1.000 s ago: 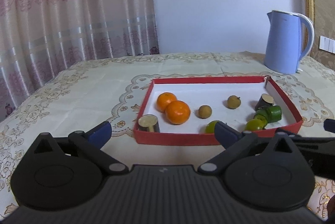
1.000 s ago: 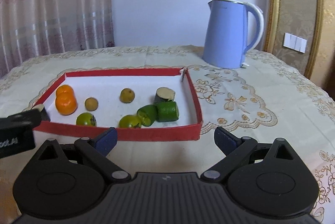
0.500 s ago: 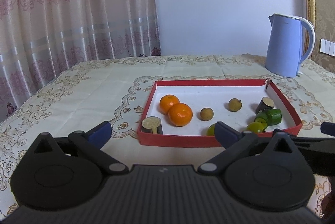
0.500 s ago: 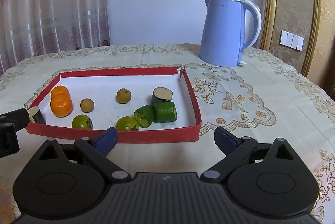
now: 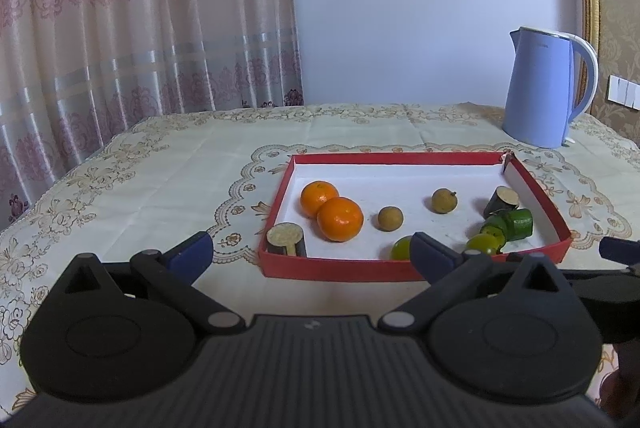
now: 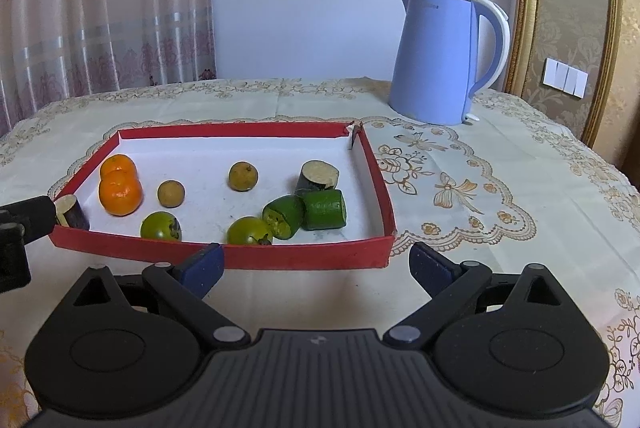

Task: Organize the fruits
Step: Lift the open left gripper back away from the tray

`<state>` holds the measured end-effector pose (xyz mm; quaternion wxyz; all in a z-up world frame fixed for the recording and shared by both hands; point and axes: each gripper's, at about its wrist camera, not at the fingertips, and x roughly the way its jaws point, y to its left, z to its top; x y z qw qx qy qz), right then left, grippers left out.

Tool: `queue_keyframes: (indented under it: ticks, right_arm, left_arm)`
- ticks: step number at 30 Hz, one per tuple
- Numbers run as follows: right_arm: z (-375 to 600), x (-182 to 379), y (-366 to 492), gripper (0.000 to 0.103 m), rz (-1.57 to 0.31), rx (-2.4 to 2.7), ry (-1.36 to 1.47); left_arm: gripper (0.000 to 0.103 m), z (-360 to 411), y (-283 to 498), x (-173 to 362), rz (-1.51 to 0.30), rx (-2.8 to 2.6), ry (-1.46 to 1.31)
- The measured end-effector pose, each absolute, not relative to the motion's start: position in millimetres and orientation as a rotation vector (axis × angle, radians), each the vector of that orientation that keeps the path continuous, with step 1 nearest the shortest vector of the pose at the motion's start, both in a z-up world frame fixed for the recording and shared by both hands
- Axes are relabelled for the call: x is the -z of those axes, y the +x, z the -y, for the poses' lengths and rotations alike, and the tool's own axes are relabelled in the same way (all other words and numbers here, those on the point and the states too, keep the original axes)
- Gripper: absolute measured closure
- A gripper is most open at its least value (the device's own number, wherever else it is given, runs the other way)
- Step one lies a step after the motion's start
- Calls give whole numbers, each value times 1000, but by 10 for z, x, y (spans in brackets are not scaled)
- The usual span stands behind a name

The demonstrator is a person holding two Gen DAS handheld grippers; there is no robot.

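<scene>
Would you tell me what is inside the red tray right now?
The red tray holds two oranges, two brown fruits, two green fruits, two cut green pieces and two dark stubs. Nothing appears covered.

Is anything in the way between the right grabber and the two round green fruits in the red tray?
Only the red tray's near wall. The open right gripper sits outside it; the two round green fruits lie just behind.

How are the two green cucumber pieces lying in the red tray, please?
Tipped: both green cucumber pieces lie on their sides in the red tray, touching, cut faces sideways.
</scene>
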<state>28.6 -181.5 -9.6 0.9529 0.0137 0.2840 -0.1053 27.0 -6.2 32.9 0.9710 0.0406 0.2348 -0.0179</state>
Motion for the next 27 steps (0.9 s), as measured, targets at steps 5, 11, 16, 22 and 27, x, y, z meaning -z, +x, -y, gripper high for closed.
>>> queue_keyframes:
  ticks: [5, 11, 16, 22, 27]
  right_arm:
    - [1787, 90, 292, 4, -571, 210, 20]
    - [1777, 95, 298, 4, -568, 210, 16]
    - [1768, 90, 298, 4, -564, 210, 11]
    - [1747, 72, 291, 3, -553, 213, 5]
    - [1733, 69, 285, 4, -546, 216, 1]
  left_arm:
    - [0, 111, 243, -334, -456, 41, 115]
    - [0, 134, 217, -338, -440, 48, 137]
    - [0, 133, 206, -348, -432, 56, 133]
    - [0, 127, 209, -343, -435, 60, 133]
    - [0, 124, 199, -340, -425, 62, 133]
